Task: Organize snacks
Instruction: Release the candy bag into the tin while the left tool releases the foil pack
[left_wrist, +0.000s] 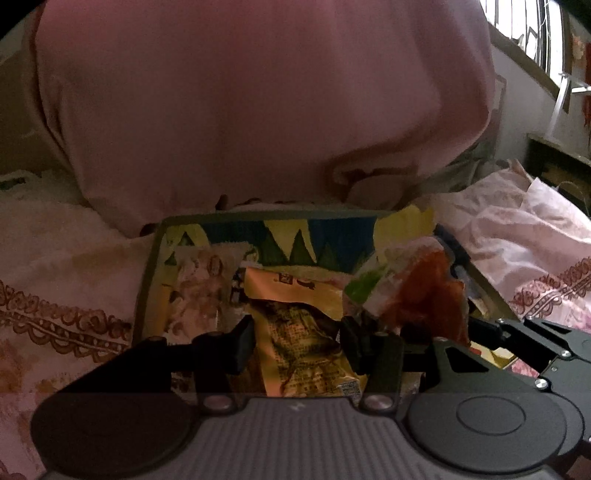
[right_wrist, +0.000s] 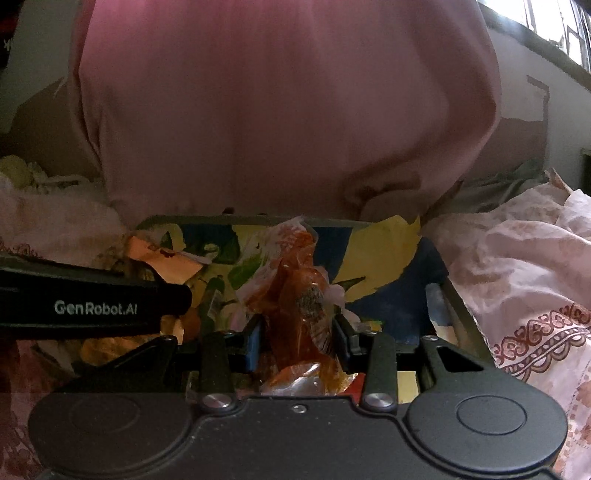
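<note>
A yellow-orange snack packet (left_wrist: 301, 325) with printed text sits between the fingers of my left gripper (left_wrist: 297, 343), which is shut on its sides. My right gripper (right_wrist: 299, 345) is shut on a crinkled clear packet of orange-red snack (right_wrist: 295, 295). Both packets hang over a shallow box (left_wrist: 258, 215) with a grey rim and a blue-and-yellow picture lining. A pale wrapper (left_wrist: 199, 284) lies inside the box at the left. In the left wrist view, the right gripper's arm (left_wrist: 532, 339) and its orange-red packet (left_wrist: 424, 295) show at the right. The right wrist view has the left gripper's black side (right_wrist: 92, 308) at the left.
A person in a pink garment (left_wrist: 258, 103) stands just behind the box (right_wrist: 221, 219). Pink bedding with a dark red patterned border (left_wrist: 62, 321) spreads on both sides. A barred window (left_wrist: 535, 33) is at the upper right.
</note>
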